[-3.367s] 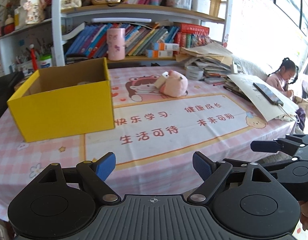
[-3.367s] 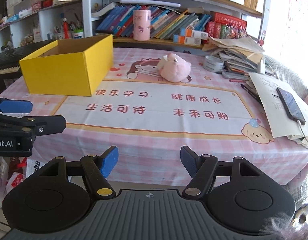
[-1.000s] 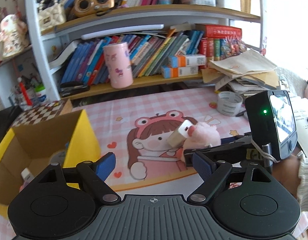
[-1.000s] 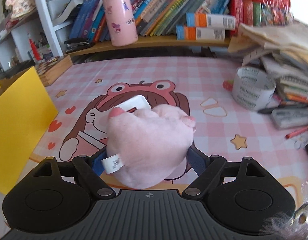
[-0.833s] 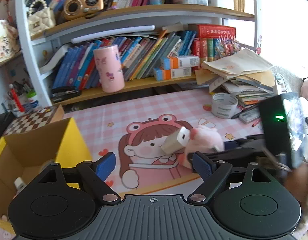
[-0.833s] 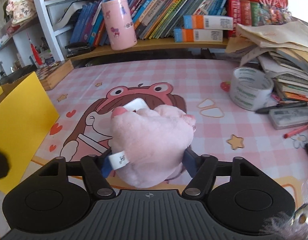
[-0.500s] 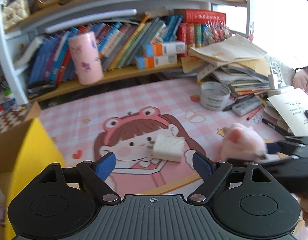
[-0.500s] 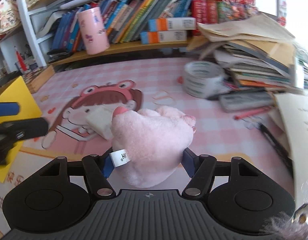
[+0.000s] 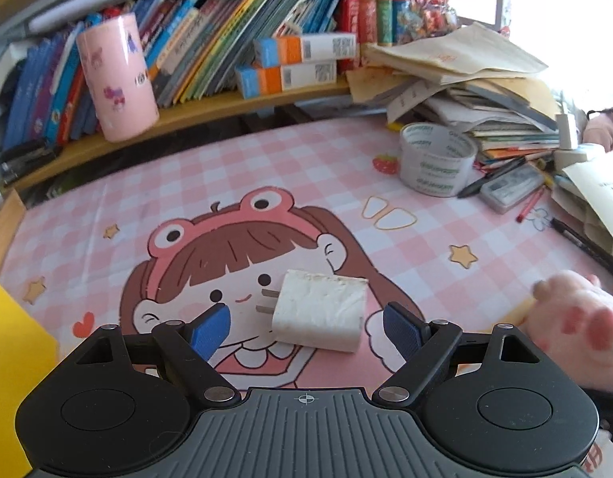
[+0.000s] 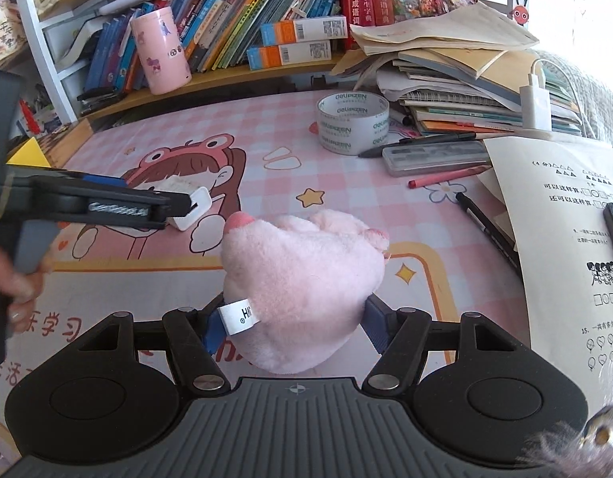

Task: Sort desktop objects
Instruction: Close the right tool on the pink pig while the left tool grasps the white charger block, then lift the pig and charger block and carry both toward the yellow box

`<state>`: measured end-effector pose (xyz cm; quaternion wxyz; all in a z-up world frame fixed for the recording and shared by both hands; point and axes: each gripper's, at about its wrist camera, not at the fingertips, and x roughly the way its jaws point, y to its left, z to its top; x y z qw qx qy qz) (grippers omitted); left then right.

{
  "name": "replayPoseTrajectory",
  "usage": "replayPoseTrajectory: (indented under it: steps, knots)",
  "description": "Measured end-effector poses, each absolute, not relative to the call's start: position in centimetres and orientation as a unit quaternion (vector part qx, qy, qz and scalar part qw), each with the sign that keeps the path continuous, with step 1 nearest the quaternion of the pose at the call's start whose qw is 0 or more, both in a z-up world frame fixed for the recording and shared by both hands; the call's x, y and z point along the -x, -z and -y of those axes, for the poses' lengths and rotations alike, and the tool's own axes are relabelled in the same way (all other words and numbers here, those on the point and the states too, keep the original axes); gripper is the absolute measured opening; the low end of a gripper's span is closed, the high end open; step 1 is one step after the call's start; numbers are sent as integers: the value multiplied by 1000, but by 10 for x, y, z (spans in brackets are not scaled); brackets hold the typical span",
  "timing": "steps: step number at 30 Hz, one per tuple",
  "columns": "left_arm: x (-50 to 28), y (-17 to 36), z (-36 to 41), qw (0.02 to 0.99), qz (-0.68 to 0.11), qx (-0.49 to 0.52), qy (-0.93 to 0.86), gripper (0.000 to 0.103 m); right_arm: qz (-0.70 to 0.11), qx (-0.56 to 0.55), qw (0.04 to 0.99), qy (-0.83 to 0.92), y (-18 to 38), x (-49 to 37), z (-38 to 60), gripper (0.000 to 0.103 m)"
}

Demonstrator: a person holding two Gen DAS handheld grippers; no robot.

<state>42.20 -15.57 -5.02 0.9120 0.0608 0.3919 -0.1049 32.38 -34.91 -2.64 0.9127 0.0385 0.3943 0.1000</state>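
A white plug charger [image 9: 320, 310] lies on the pink cartoon mat, prongs to the left, between the open blue pads of my left gripper [image 9: 306, 328]; the pads stand apart from it. In the right wrist view the left gripper [image 10: 179, 205] reaches in from the left around the charger [image 10: 193, 209]. My right gripper [image 10: 292, 328] is shut on a pink plush toy [image 10: 302, 283] with a white tag, held over the mat. The plush also shows at the right edge of the left wrist view [image 9: 573, 334].
A yellow box [image 9: 11, 362] stands at the left. A tape roll [image 10: 352, 123], a pencil case [image 10: 434, 157], pens, stacked books [image 10: 458, 79] and a worksheet [image 10: 565, 215] crowd the right. A pink cylinder [image 9: 115, 79] stands on the shelf behind.
My right gripper lifted the plush off the charger and carried it right. My left gripper moved forward and down until its pads flank the charger.
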Motion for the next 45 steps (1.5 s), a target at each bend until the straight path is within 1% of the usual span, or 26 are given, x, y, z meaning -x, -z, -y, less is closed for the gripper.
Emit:
replayPoseTrajectory:
  steps: [4,13,15,17,20,23,37,45]
  knots:
    - [-434,57,148,908,-403,-26,113,86,-397,-37,911,-101,26,-322,350,64]
    - [-443,70,157,900,-412,-60,127,84,-401,-31,909,-107,25,-321,347,64]
    - [-442,70,159,902,-406,-64,134,79,-402,-29,909,-108,25,-321,345,64]
    - [-442,68,158,904,-402,-64,131,66,-402,-26,909,-109,25,-321,344,64]
    - [-442,65,159,900,-409,-63,133,66,-402,-25,909,-109,24,-321,343,64]
    - [-433,61,161,904,-399,-81,129,66,-399,-24,910,-111,22,-320,342,64]
    - [-367,2,130,932,-344,10,113,66,-375,-16,917,-134,10,-313,326,64]
    - [-322,-25,112,944,-313,43,98,66,-362,-4,919,-156,3,-299,309,64]
